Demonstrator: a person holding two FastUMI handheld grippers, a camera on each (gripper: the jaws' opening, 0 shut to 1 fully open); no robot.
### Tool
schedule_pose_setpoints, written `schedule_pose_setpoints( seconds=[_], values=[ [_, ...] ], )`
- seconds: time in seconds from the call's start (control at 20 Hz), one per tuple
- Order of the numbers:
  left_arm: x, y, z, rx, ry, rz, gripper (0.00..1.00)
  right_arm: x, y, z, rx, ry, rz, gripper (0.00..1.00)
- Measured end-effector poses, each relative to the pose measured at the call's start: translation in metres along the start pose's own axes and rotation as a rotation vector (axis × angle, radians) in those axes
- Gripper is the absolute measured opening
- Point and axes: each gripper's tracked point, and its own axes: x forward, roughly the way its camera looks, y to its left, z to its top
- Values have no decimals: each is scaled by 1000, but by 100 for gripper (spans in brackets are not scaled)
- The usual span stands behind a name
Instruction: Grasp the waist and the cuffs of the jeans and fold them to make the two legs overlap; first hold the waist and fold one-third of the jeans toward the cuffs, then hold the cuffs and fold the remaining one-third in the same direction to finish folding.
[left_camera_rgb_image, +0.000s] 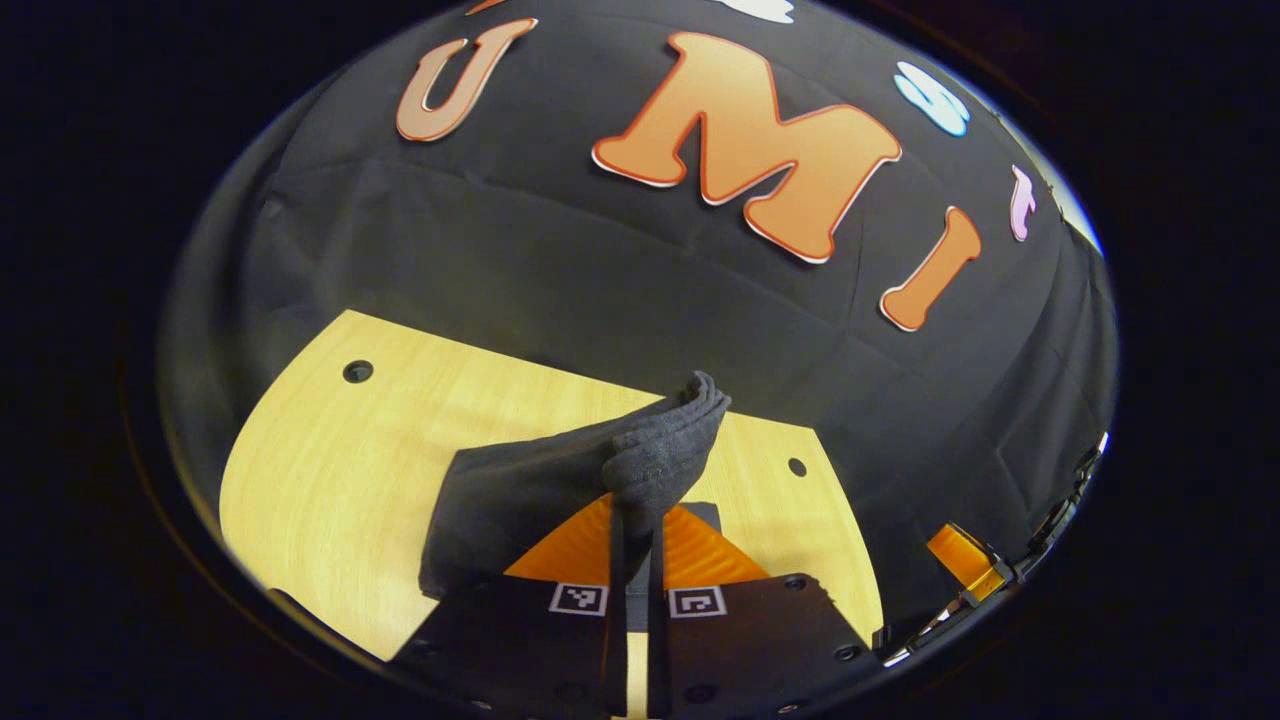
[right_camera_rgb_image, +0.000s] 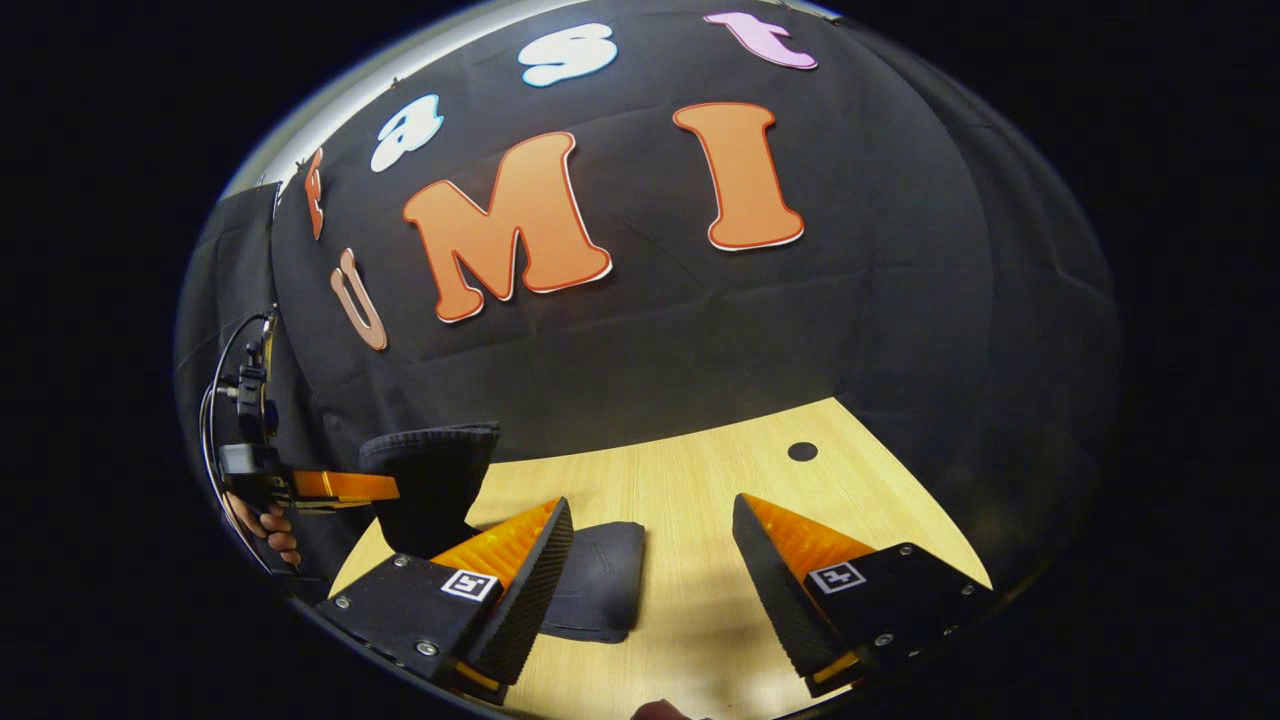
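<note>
In the left gripper view, my left gripper (left_camera_rgb_image: 634, 520) is shut on a bunched edge of the dark jeans (left_camera_rgb_image: 560, 480), held up above the wooden table (left_camera_rgb_image: 330, 470); the cloth droops to the left down to the tabletop. Which end of the jeans this is I cannot tell. In the right gripper view, my right gripper (right_camera_rgb_image: 650, 540) stands open low over the table (right_camera_rgb_image: 700, 480), nothing between its fingers. The flat part of the jeans (right_camera_rgb_image: 600, 580) lies just behind its left finger (right_camera_rgb_image: 530, 570). Farther left, the left gripper (right_camera_rgb_image: 335, 487) holds the raised cloth.
The table has small round holes (left_camera_rgb_image: 357, 371) (right_camera_rgb_image: 802, 451) near its far edge. A hand (right_camera_rgb_image: 268, 530) grips the left tool, with a cable above it. The other gripper (left_camera_rgb_image: 965, 560) shows at the right edge of the left gripper view. Black cloth wall stands behind the table.
</note>
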Motion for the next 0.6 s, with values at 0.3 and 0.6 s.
schedule_pose_setpoints(
  seconds=[0.3,0.6],
  values=[
    [31,-45,-24,22,41,10,8,-8,-41,4,12,9,-6,97],
    [54,-72,-71,141,161,51,6,-14,-65,7,14,12,-13,97]
  ],
)
